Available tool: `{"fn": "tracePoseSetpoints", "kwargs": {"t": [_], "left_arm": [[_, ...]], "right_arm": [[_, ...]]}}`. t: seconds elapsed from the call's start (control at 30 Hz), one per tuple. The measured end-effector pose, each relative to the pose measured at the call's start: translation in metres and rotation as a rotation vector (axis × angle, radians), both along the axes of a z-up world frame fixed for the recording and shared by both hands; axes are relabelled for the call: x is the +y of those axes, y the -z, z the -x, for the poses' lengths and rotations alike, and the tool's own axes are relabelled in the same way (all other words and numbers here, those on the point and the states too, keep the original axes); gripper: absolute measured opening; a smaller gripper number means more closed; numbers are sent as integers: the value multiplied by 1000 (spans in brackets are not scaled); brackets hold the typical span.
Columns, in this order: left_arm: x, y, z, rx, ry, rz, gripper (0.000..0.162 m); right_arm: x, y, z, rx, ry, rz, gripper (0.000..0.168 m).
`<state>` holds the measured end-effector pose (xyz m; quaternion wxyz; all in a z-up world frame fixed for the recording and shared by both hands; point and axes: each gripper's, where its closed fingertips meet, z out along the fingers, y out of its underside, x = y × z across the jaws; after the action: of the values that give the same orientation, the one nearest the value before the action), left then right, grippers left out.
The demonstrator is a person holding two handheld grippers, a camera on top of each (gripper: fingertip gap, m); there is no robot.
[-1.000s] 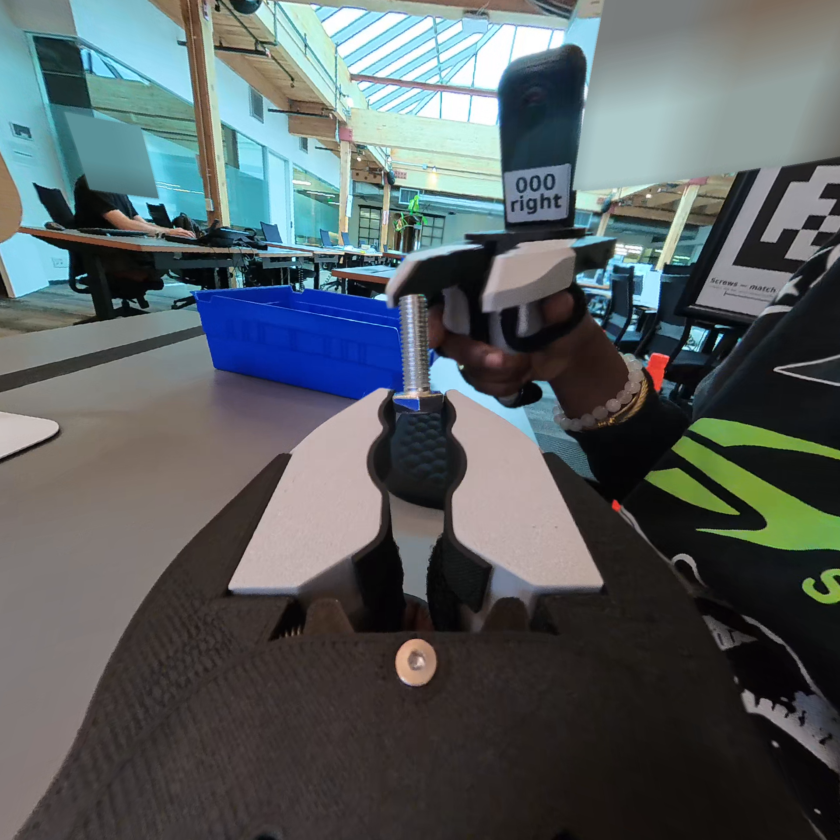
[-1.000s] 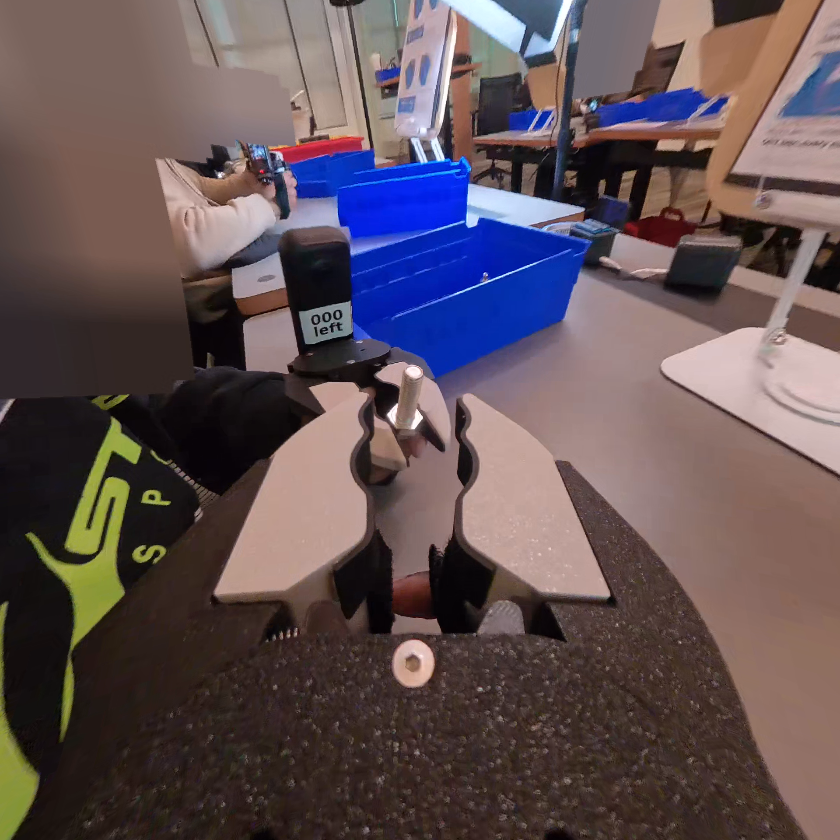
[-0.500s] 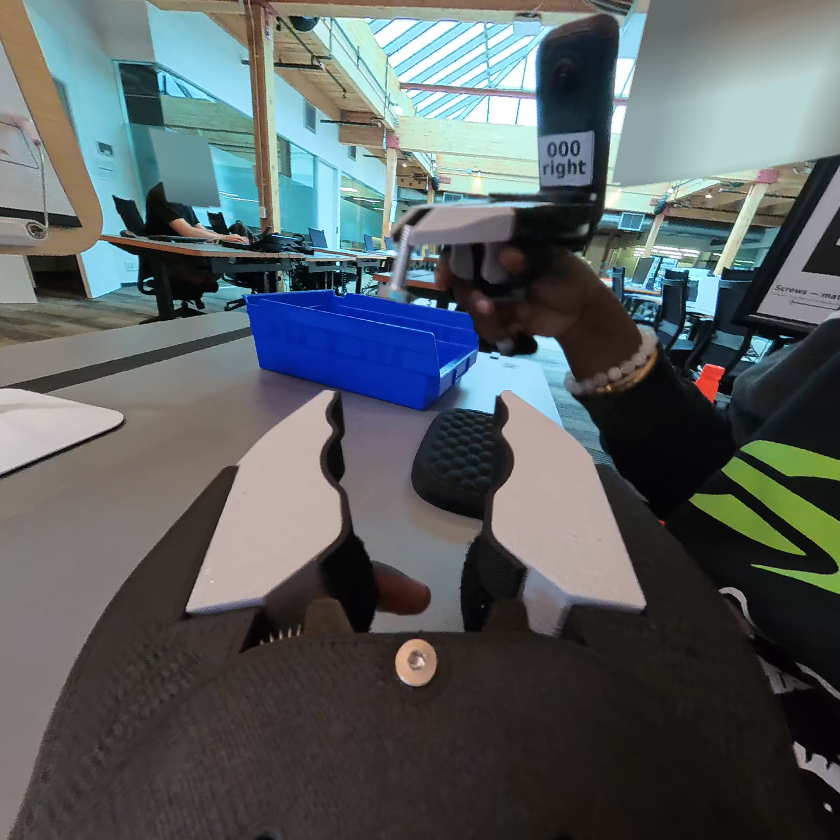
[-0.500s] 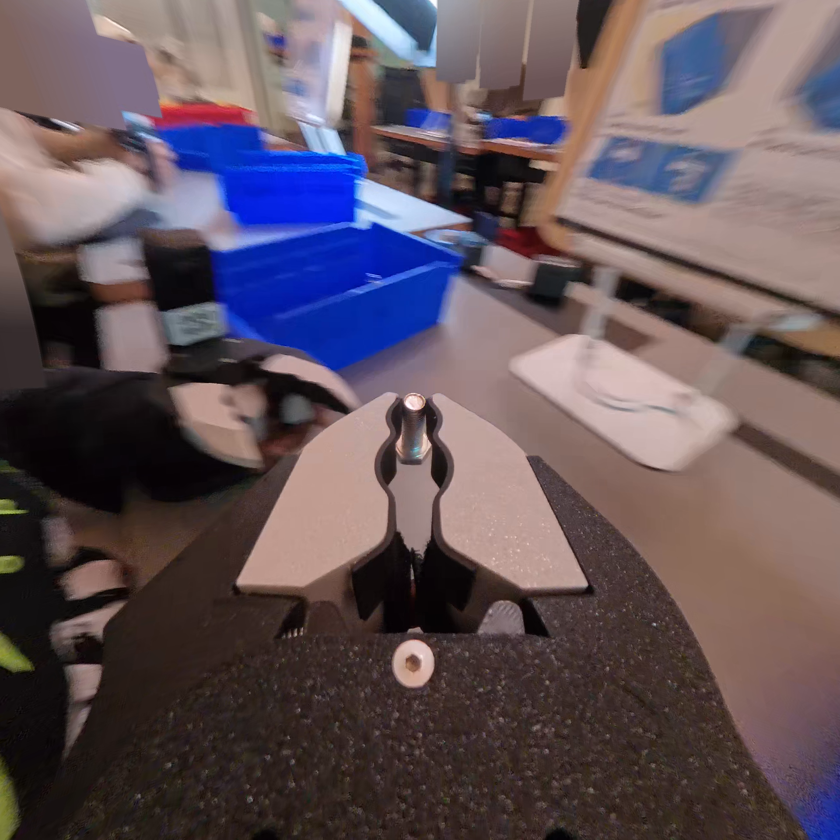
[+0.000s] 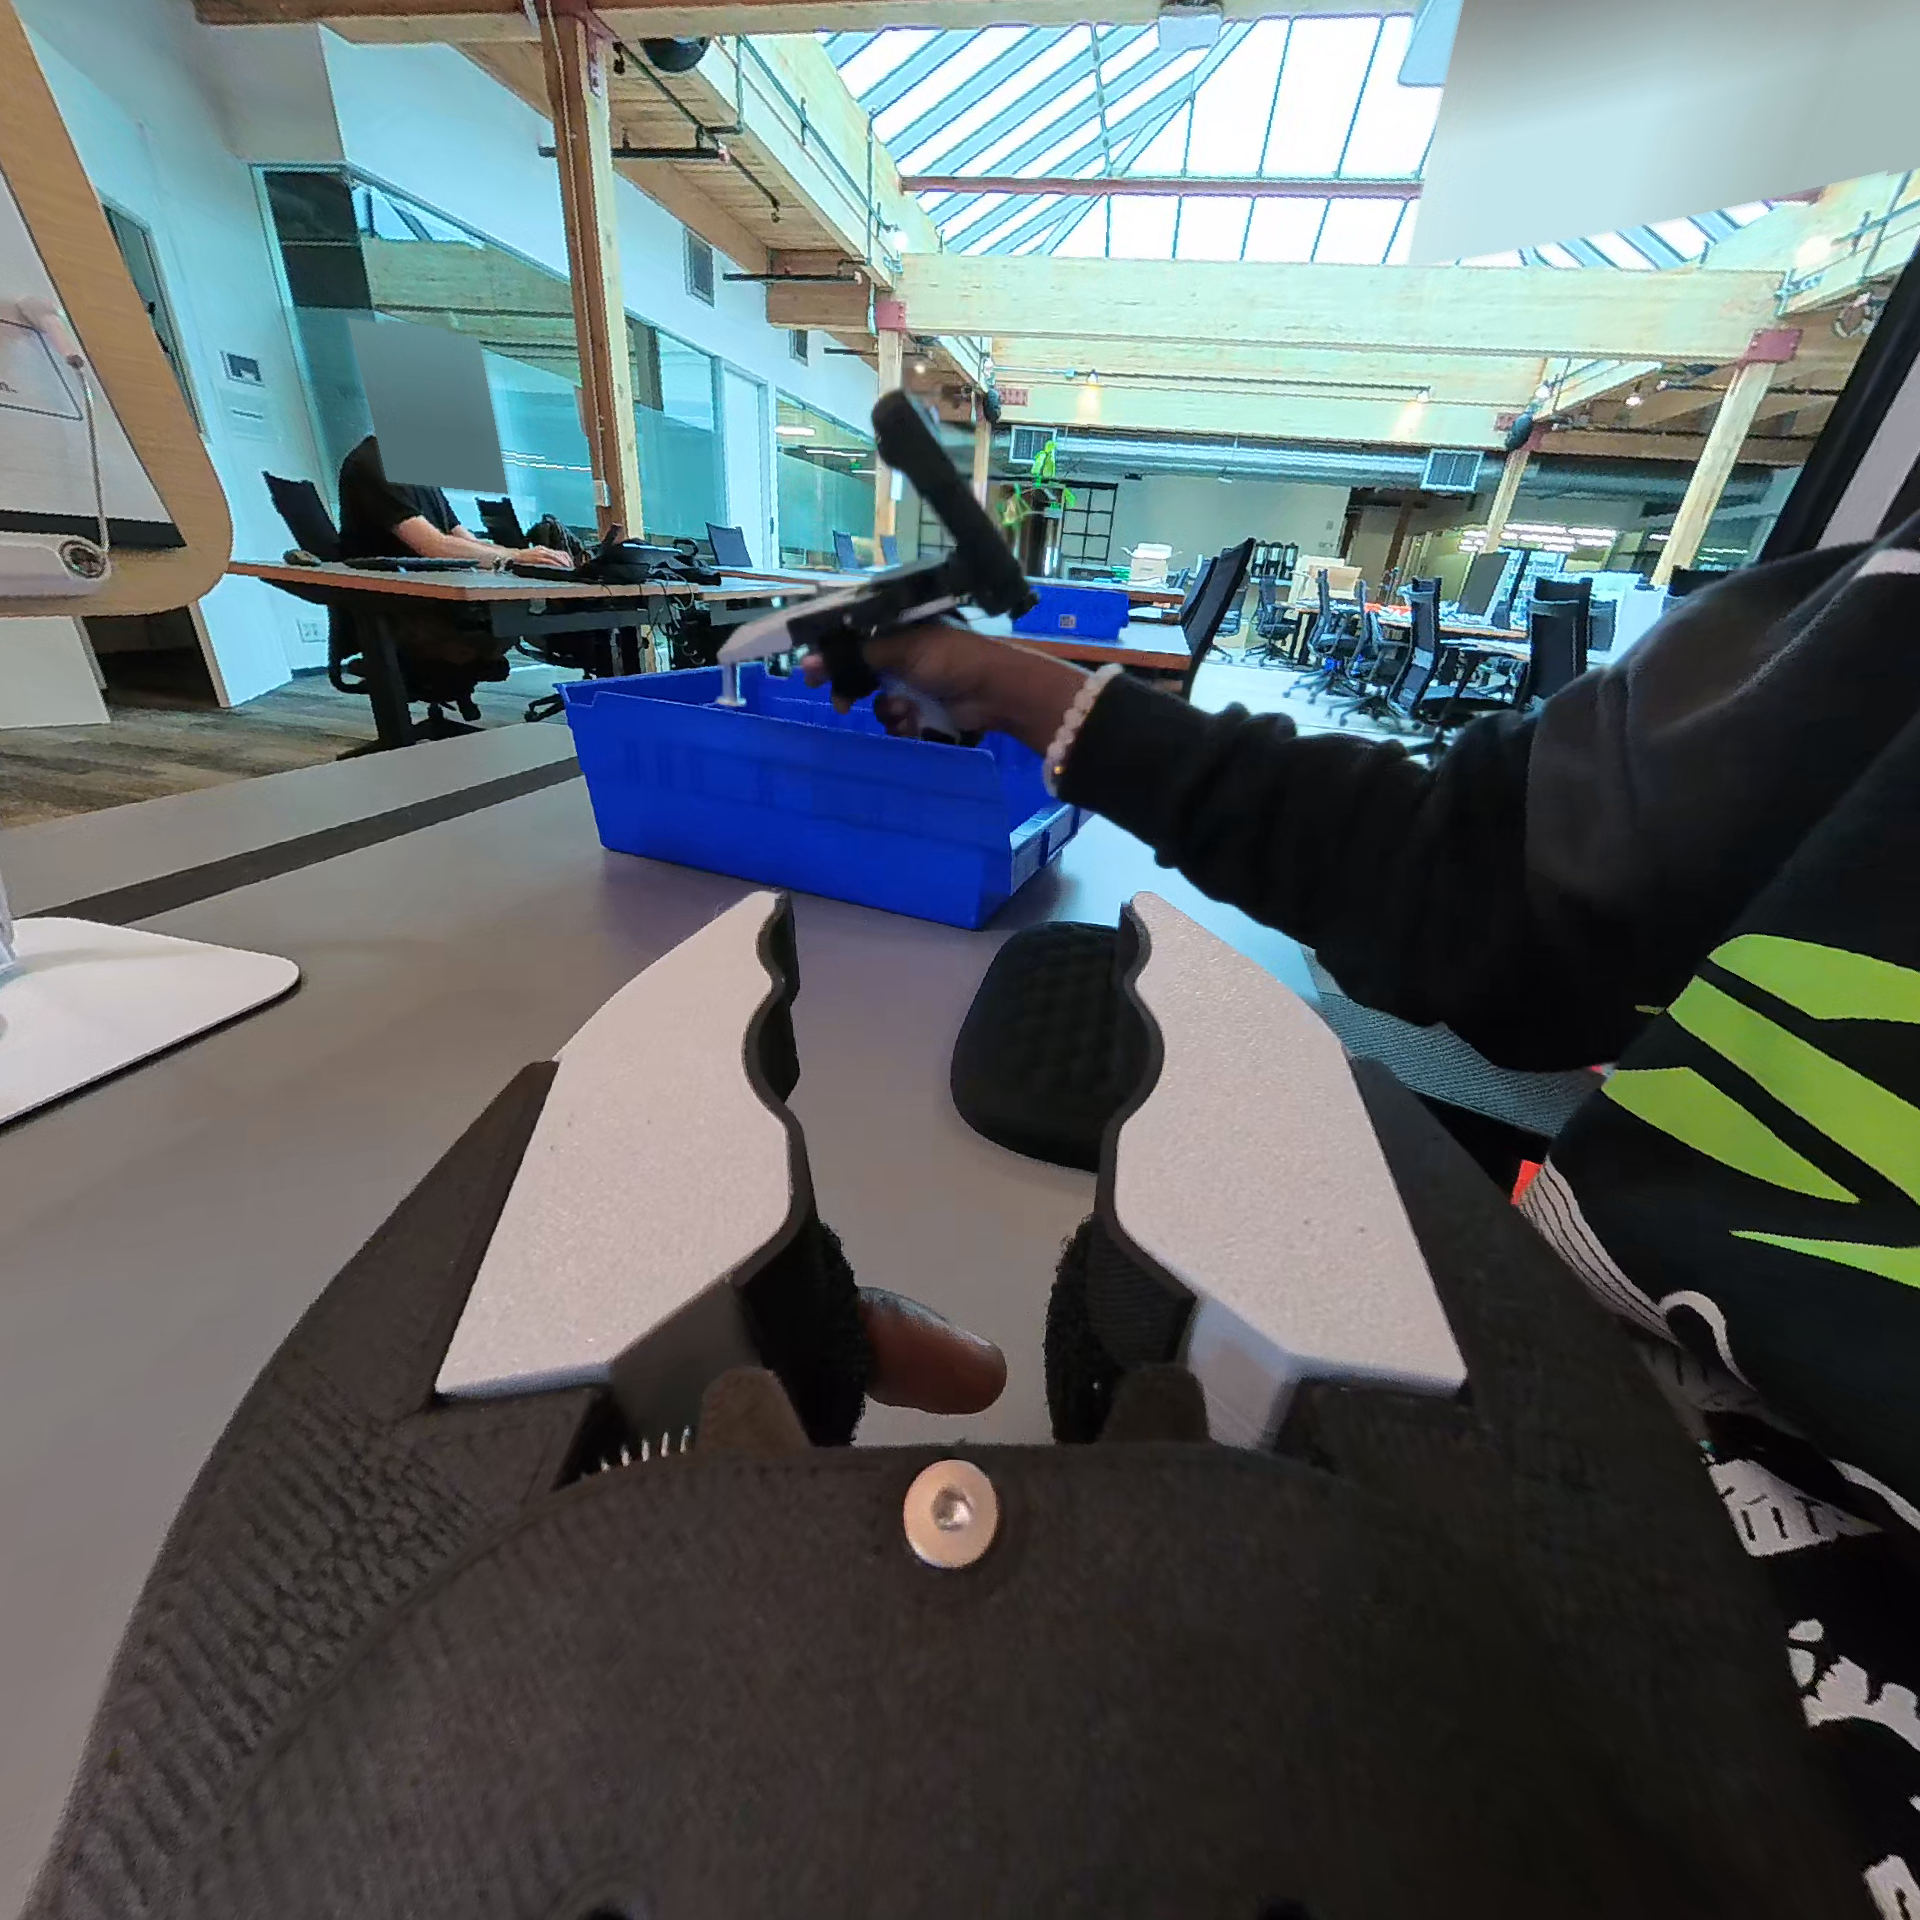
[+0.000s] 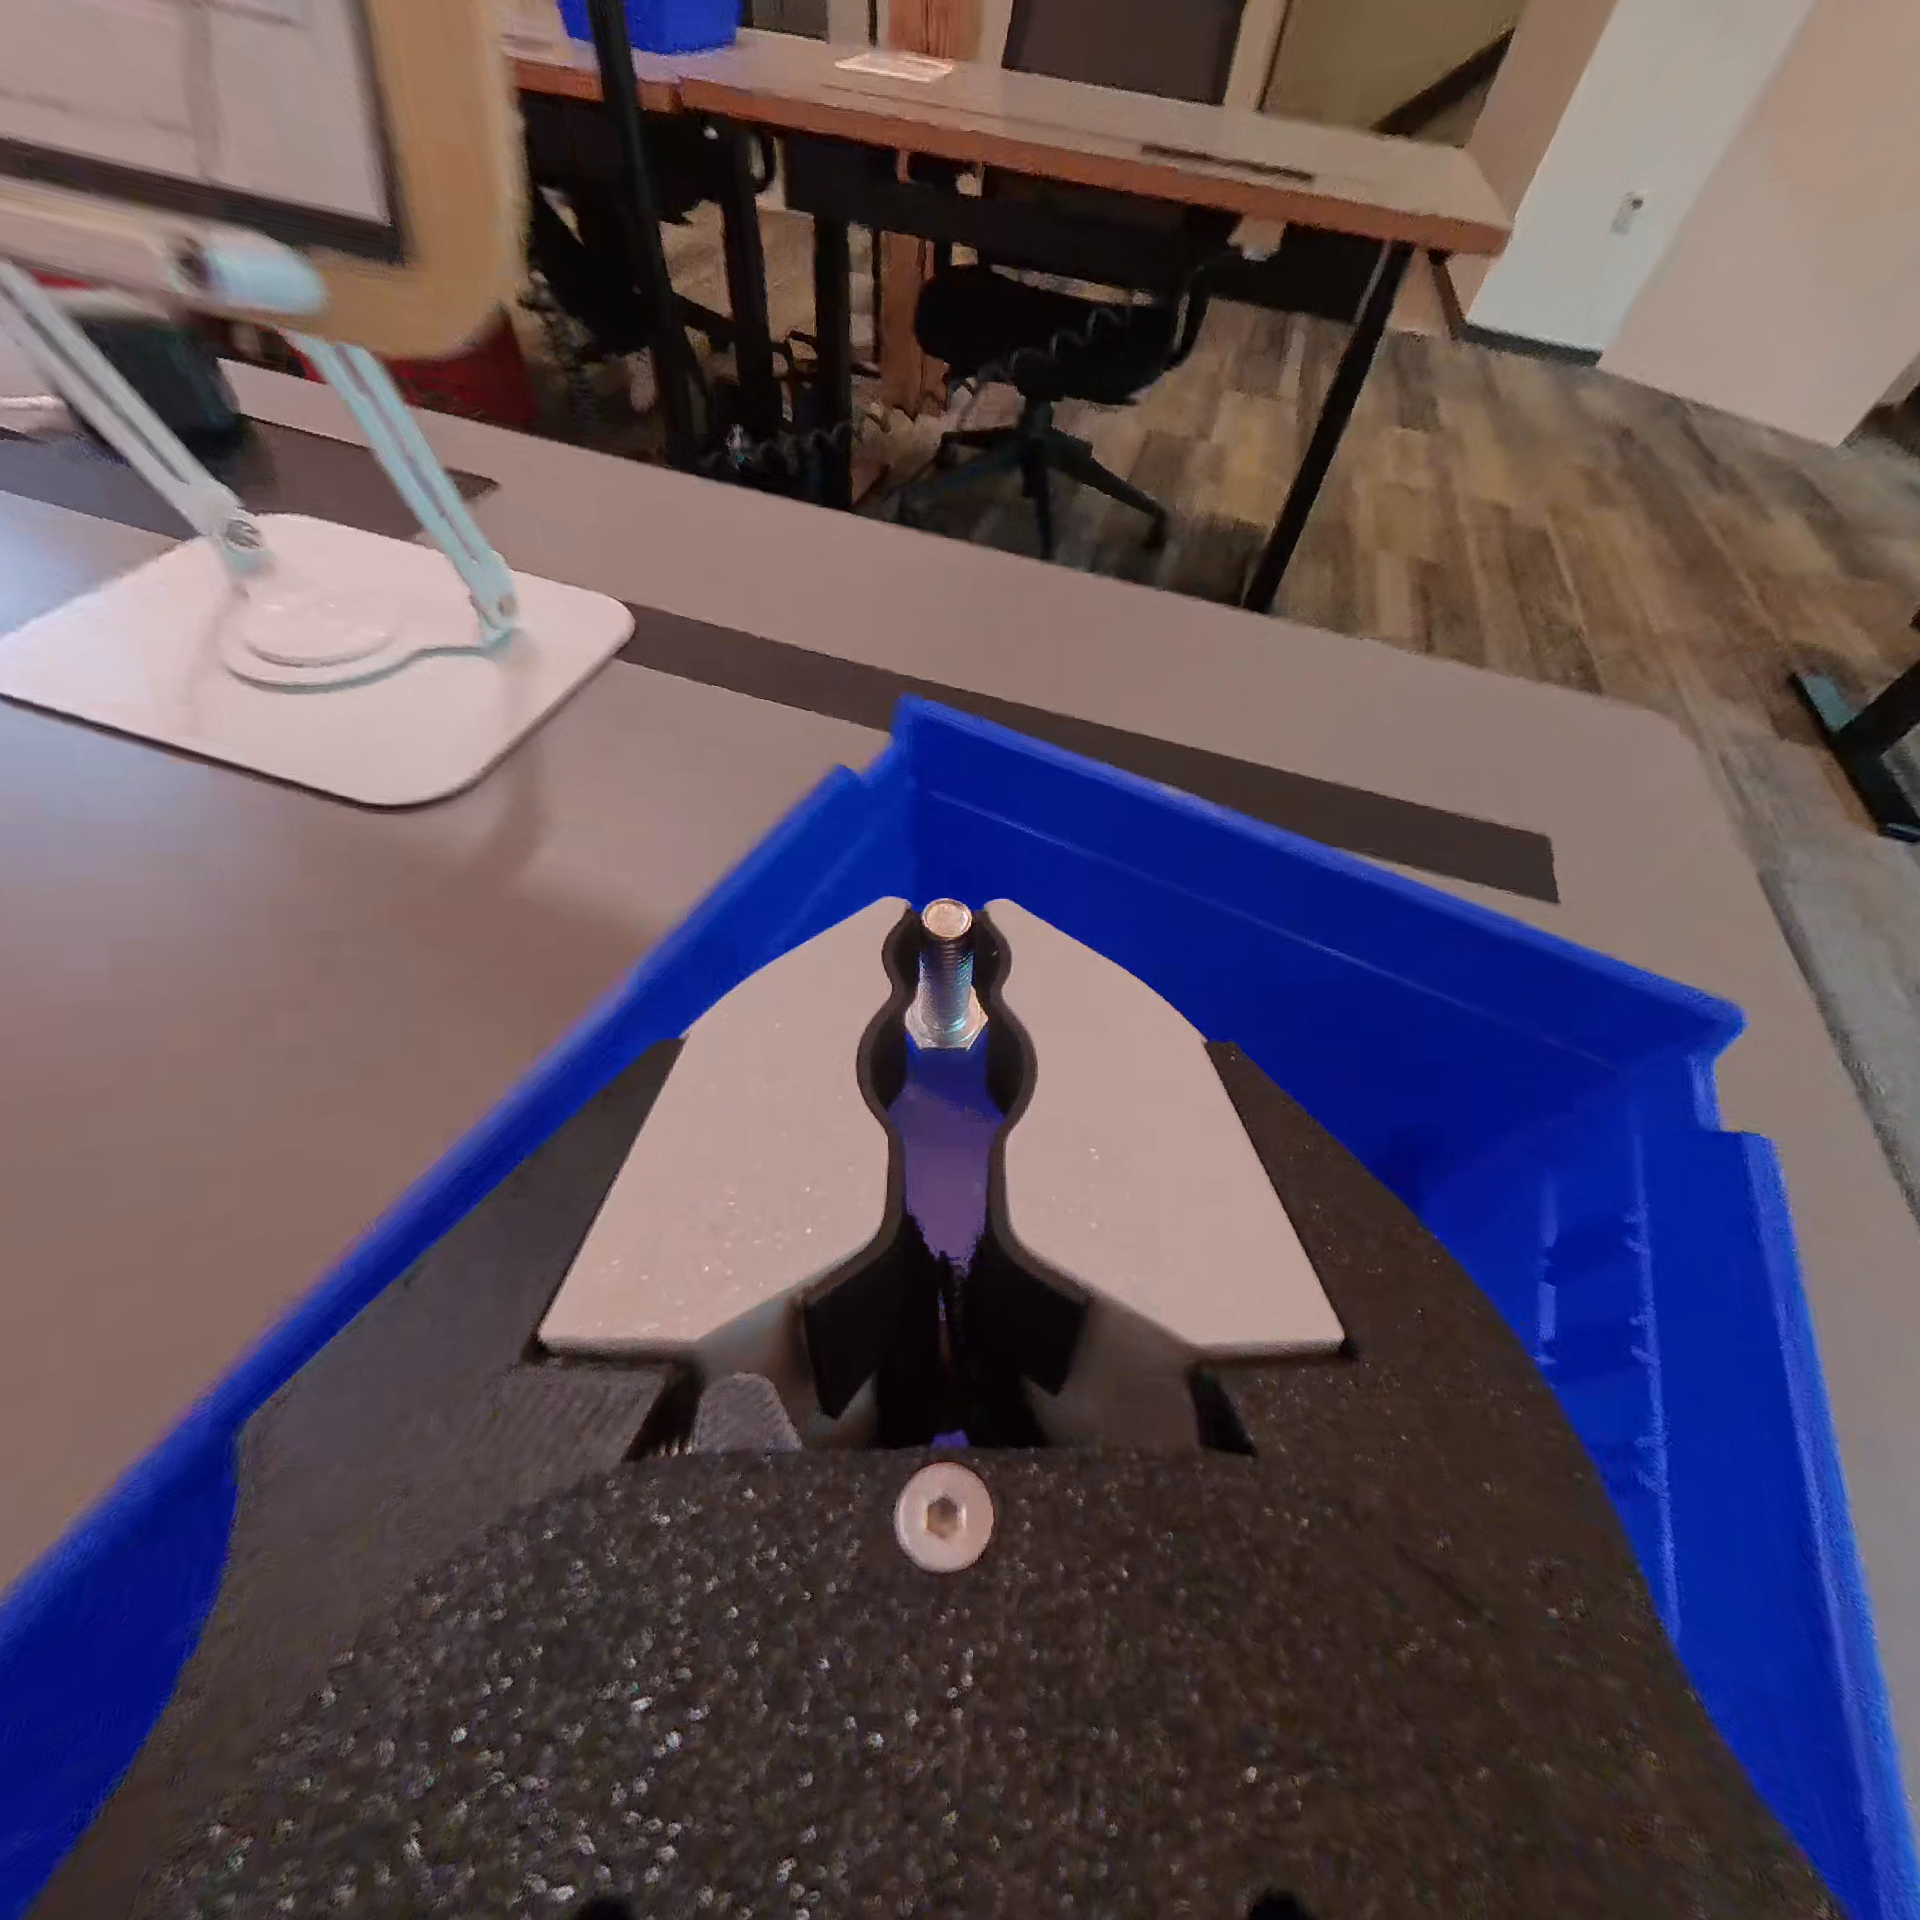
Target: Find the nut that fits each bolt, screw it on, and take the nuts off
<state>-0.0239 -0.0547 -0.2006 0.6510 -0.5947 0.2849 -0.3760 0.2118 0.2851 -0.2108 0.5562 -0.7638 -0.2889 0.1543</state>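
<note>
One bolt clenched in right jaws, head hidden | left jaws released | bin floor hidden

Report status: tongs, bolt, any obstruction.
Left tongs open, empty, above the grey table. Right tongs shut on threaded silver steel bolt, over the blue plastic bin. Nothing blocking.

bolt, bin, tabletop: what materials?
Bolt: looks like bright plated steel, shiny silver threads. Blue bin: likely moulded plastic, uniform colour, ribbed walls. Tabletop: smooth grey surface with soft sheen, probably laminate; cannot be sure.
</note>
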Motion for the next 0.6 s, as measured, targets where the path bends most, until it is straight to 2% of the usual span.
{"fn": "tracePoseSetpoints", "kwargs": {"t": [0.17, 0.6], "left_arm": [[1, 1, 1, 8, -7, 0, 58], [1, 3, -1, 32, -10, -11, 56]], "right_arm": [[26, 52, -15, -13, 27, 144, 10], [27, 85, -20, -37, 56, 277, 11]]}}
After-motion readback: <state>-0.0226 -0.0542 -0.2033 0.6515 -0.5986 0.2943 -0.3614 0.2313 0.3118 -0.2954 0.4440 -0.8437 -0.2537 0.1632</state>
